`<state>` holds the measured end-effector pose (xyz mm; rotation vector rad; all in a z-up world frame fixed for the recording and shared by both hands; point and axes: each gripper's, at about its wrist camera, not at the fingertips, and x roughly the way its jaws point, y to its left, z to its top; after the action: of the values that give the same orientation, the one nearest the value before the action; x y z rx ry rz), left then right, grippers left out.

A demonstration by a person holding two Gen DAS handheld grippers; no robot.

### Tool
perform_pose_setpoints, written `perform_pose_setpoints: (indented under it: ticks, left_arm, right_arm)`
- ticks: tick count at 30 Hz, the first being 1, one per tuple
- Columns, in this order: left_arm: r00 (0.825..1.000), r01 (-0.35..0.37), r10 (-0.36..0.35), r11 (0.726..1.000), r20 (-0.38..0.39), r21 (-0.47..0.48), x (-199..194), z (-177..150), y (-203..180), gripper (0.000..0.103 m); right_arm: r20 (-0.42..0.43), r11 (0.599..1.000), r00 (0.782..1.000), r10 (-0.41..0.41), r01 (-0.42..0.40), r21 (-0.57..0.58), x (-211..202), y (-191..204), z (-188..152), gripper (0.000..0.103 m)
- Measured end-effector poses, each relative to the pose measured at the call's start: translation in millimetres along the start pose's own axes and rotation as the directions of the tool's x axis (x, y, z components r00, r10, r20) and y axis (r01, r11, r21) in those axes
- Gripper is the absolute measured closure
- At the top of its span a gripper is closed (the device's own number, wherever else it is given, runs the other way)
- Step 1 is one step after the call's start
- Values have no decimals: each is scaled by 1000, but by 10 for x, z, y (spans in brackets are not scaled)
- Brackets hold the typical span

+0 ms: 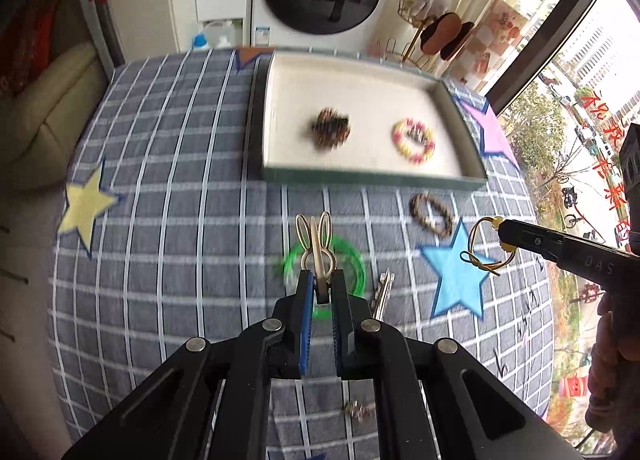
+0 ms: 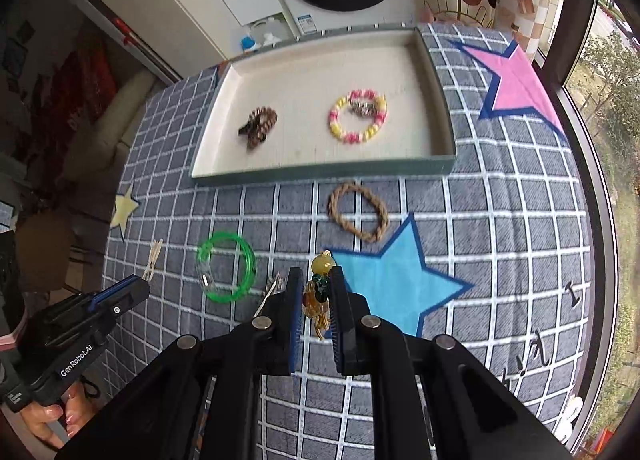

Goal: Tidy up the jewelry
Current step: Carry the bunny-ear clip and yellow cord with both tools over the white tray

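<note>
Gold-toned and shaped like rabbit ears, a hair clip [image 1: 316,246] sticks out past the tips of the left gripper [image 1: 322,284], whose jaws pinch its lower end above the checked cloth [image 1: 180,180]. Directly beneath it lies a green bangle [image 1: 344,260], with a plain metal clip [image 1: 382,292] just beside it to the right. The right gripper [image 2: 314,280] has its jaws pressed onto a thin gold bracelet [image 2: 318,296]; its yellow bead pokes out ahead of the tips, and in the left view the wire loop hangs down from them. A braided brown bracelet [image 2: 358,212] rests on the cloth between the grippers and the tray [image 2: 320,174]. Inside the tray lie a brown beaded bracelet [image 2: 258,126] and, well apart, a pink-and-yellow beaded bracelet [image 2: 358,116].
</note>
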<state>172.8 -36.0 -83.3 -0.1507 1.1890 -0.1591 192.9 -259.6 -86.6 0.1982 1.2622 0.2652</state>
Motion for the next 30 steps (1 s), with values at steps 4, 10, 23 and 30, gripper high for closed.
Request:
perform_pose_setpoints:
  ticks: [4, 10, 23, 30]
  left_arm:
    - [1000, 5, -6, 1000, 27, 17, 14, 230, -41, 83]
    - [998, 7, -8, 1000, 57, 27, 116, 571, -108, 83]
    - [999, 4, -8, 996, 49, 92, 649, 1120, -440, 83]
    - [999, -6, 2, 995, 45, 98, 967, 1336, -604, 83]
  right_arm:
    - [28, 1000, 1000, 5, -5, -2, -57, -23, 234, 89]
    - [58, 1000, 998, 18, -18, 7, -56, -79, 544, 89]
    - [74, 998, 997, 36, -39, 46, 249, -298, 1110, 89]
    - [52, 994, 997, 64, -69, 88, 559, -465, 1285, 89]
